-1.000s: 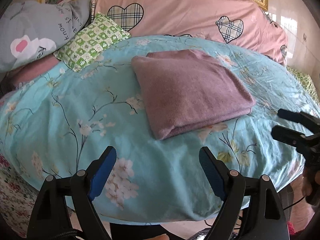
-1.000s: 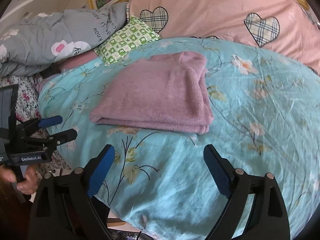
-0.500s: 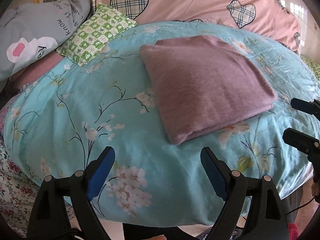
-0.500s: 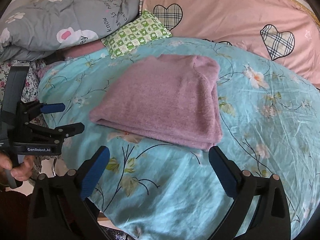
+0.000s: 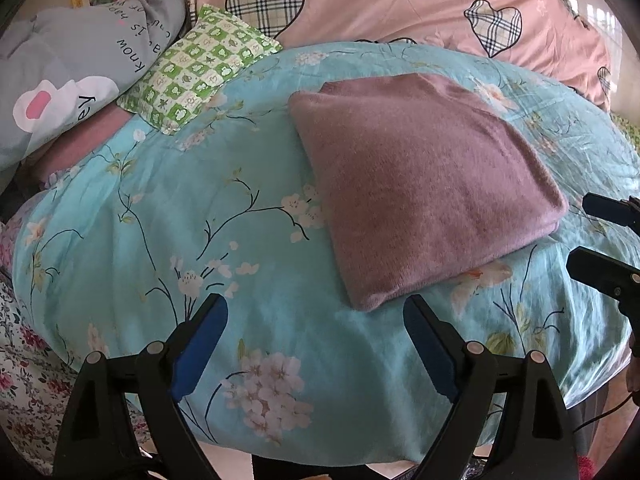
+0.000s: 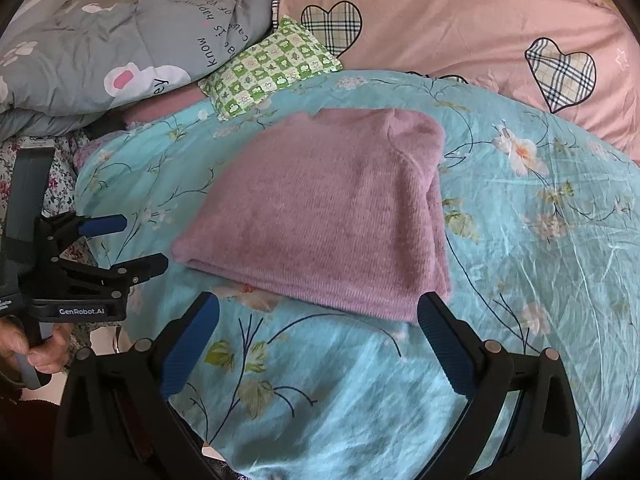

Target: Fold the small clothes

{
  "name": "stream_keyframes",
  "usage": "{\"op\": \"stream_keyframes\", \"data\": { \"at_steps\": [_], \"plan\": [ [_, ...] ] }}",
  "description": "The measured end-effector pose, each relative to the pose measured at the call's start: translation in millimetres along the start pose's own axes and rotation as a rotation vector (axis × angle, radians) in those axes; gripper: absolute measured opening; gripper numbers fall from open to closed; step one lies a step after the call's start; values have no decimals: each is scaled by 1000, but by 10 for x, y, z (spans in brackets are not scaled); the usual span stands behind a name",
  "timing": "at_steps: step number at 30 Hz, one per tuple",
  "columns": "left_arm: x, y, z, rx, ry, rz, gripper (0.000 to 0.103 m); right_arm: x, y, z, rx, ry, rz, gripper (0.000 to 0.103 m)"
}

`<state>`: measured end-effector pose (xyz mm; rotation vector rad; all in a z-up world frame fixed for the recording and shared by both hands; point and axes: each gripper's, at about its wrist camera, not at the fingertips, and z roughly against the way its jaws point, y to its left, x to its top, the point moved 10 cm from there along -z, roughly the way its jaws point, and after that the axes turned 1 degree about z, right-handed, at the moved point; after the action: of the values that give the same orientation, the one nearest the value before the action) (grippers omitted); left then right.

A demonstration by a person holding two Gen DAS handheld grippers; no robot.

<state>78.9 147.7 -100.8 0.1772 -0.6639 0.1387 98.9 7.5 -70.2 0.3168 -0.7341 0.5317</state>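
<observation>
Sweater (image 5: 420,184), mauve knit, lies folded into a neat, thick rectangle on the turquoise floral quilt (image 5: 200,208), toward the quilt's near half. In the right wrist view the sweater (image 6: 332,216) shows stacked layers along its near edge and a rounded fold at its far right corner.

The left gripper (image 5: 316,344) hangs over the quilt's near edge with its jaws wide apart and nothing between them; its blue pads (image 5: 200,348) are clear of the cloth, and the sweater's near corner sits just beyond the right finger. The right gripper (image 6: 318,344) is likewise spread wide and empty, short of the sweater's near edge, its right fingertip close to the sweater's near right corner. Each gripper shows at the side of the other's view, also with jaws parted. A hand (image 6: 36,348) grips the left gripper's handle.

Behind the quilt lie a green checked pillow (image 5: 196,68), a grey printed duvet (image 5: 72,76) and a pink cover with plaid hearts (image 5: 400,4).
</observation>
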Motion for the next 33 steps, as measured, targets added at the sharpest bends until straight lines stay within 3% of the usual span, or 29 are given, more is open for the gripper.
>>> {"op": "stream_keyframes", "data": {
  "at_steps": [33],
  "plan": [
    [240, -71, -80, -25, 3, 15, 92, 292, -76, -136, 20, 8, 0, 99]
  ]
}}
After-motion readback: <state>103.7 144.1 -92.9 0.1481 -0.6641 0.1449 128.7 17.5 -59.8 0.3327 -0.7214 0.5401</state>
